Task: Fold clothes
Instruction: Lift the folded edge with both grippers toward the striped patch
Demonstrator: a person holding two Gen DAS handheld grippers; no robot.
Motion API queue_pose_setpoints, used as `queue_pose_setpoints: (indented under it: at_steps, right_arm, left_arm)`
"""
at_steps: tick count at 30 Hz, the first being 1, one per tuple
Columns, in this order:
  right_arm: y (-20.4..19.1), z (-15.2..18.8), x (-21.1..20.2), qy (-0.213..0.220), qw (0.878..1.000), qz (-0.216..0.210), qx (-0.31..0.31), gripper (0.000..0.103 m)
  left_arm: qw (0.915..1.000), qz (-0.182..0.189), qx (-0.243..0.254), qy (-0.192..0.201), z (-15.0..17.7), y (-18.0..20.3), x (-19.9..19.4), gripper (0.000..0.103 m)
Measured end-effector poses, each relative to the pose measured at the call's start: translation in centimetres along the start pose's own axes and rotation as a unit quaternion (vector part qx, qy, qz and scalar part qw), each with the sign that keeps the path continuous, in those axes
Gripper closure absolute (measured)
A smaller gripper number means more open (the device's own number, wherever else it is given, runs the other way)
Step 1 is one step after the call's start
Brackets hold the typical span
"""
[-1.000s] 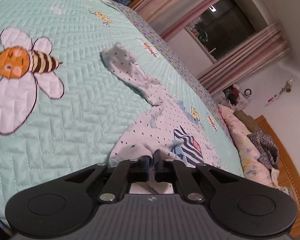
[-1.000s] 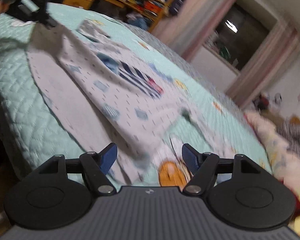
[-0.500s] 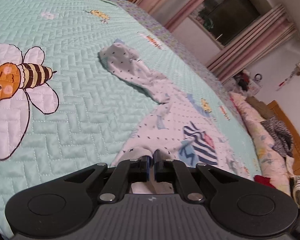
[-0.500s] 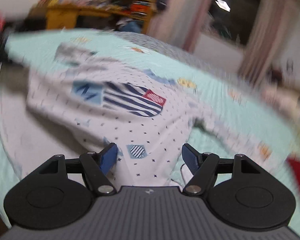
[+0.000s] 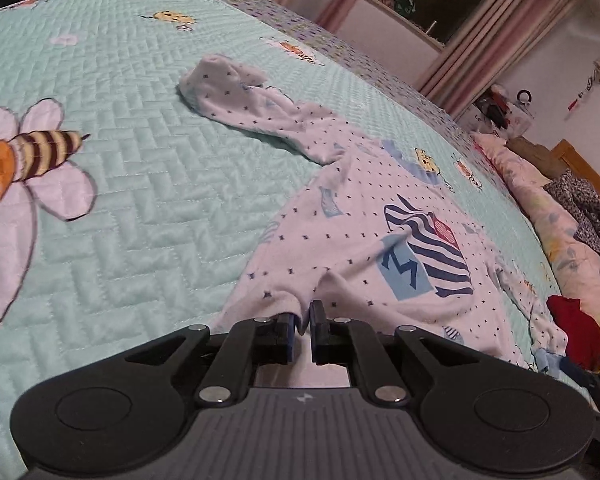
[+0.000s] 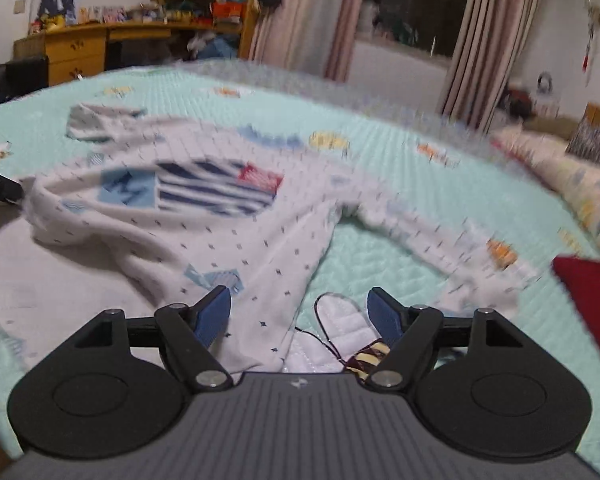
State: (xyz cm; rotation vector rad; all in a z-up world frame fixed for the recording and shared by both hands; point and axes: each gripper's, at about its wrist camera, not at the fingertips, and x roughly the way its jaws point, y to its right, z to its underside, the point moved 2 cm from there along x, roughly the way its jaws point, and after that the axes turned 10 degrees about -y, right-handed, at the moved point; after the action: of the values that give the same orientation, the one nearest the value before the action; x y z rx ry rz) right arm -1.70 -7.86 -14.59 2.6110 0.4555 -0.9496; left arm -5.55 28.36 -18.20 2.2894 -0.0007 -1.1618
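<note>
While left gripper (image 5: 305, 320) still pinches shirt (image 5: 364, 240), right gripper (image 6: 298, 312) moved closer.

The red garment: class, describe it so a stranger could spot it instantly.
Start at the mint quilted bedspread. Follow the white dotted top to its far sleeve; the red garment lies beyond, at the bed's edge. It alone is plain red.

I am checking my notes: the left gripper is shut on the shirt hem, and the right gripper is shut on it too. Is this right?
Partly. The left gripper is shut on the shirt, but the right gripper is open, as the right wrist view shows.
</note>
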Motion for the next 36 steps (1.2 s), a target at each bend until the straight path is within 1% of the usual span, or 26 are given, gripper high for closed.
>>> queue_pose_setpoints:
  at_steps: [1,3,4,5,6,7,8,9,12,14,15,16,18,19,21,23,26,27,30,33,34,36]
  right_arm:
    - [-0.7,0.0,-0.9,0.008,1.0,-0.002,-0.017,0.027]
    - [-2.9,0.4,-2.4,0.024,0.996,-0.01,-0.084,0.027]
    - [-4.2,0.7,-3.0,0.032,0.992,-0.01,-0.124,0.028]
    - [-5.7,1.0,-3.2,0.037,0.984,0.001,-0.171,0.029]
    - [-7.0,1.4,-2.9,0.034,0.976,0.018,-0.216,0.041]
    - [-8.2,1.7,-2.2,0.028,0.966,0.034,-0.254,0.072]
    - [-9.0,1.9,-1.4,0.022,0.958,0.045,-0.282,0.088]
    - [-9.7,2.2,-0.6,0.016,0.951,0.053,-0.305,0.1]
    - [-10.2,2.4,1.2,-0.007,0.943,0.05,-0.33,0.099]
    - [-10.4,2.5,1.3,-0.014,0.943,0.035,-0.331,0.097]
    - [-10.5,2.6,1.1,-0.011,0.943,0.033,-0.332,0.094]
    - [-10.6,2.8,1.2,-0.011,0.94,0.039,-0.338,0.087]
    - [-10.9,3.2,1.8,-0.014,0.934,0.055,-0.352,0.084]
    - [-11.0,3.3,2.0,-0.015,0.933,0.061,-0.354,0.082]
    - [-11.1,3.4,2.4,-0.019,0.934,0.064,-0.351,0.082]
    - [-11.1,3.3,2.7,-0.019,0.934,0.067,-0.35,0.082]
    - [-11.1,3.2,3.2,-0.016,0.934,0.078,-0.348,0.084]
    - [-11.1,3.1,3.3,-0.014,0.935,0.079,-0.346,0.086]
    - [-10.7,2.9,2.8,-0.006,0.943,0.069,-0.325,0.09]
    - [-9.8,2.2,1.5,0.009,0.956,0.051,-0.288,0.096]
    - [-9.2,1.8,0.9,0.014,0.964,0.039,-0.264,0.096]
    - [-7.3,0.6,-0.4,0.02,0.981,-0.004,-0.195,0.096]
  left_arm:
    - [1.0,0.002,-0.003,-0.001,0.2,-0.1,-0.2,0.096]
    - [0.9999,0.007,-0.009,-0.003,0.5,-0.3,-0.7,0.096]
    - [1.0,0.009,-0.004,-0.002,0.8,0.0,-0.9,0.096]
    - [0.9999,0.01,0.001,-0.002,1.0,0.2,-1.2,0.096]
    - [0.9999,0.011,0.01,-0.001,1.1,0.7,-1.3,0.096]
    - [0.9998,0.012,0.019,0.0,1.3,1.1,-1.4,0.095]
    - [0.9995,0.013,0.027,0.001,1.4,1.5,-1.6,0.095]
    - [0.9994,0.016,0.032,0.0,1.4,1.9,-1.5,0.095]
    - [0.9988,0.022,0.044,-0.005,1.5,2.8,-1.4,0.095]
    - [0.9986,0.022,0.048,-0.006,1.5,2.9,-1.3,0.094]
    - [0.9985,0.023,0.049,-0.006,1.5,3.0,-1.2,0.094]
    - [0.9985,0.024,0.049,-0.007,1.5,3.0,-1.1,0.094]
    - [0.9983,0.027,0.05,-0.015,1.7,3.1,-0.9,0.094]
    - [0.9982,0.029,0.05,-0.018,1.9,3.2,-0.8,0.094]
    - [0.9979,0.032,0.05,-0.026,2.1,3.3,-0.5,0.094]
    - [0.9976,0.035,0.05,-0.033,2.3,3.4,-0.2,0.088]
    - [0.9969,0.04,0.049,-0.046,2.8,3.6,0.2,0.088]
    - [0.9966,0.042,0.048,-0.051,3.0,3.6,0.4,0.088]
    - [0.9956,0.045,0.052,-0.063,3.5,4.0,0.9,0.088]
    - [0.9945,0.054,0.056,-0.07,3.8,4.3,1.0,0.087]
    - [0.9941,0.058,0.057,-0.072,3.9,4.5,1.0,0.087]
    - [0.9921,0.081,0.047,-0.084,4.1,4.5,1.3,0.087]
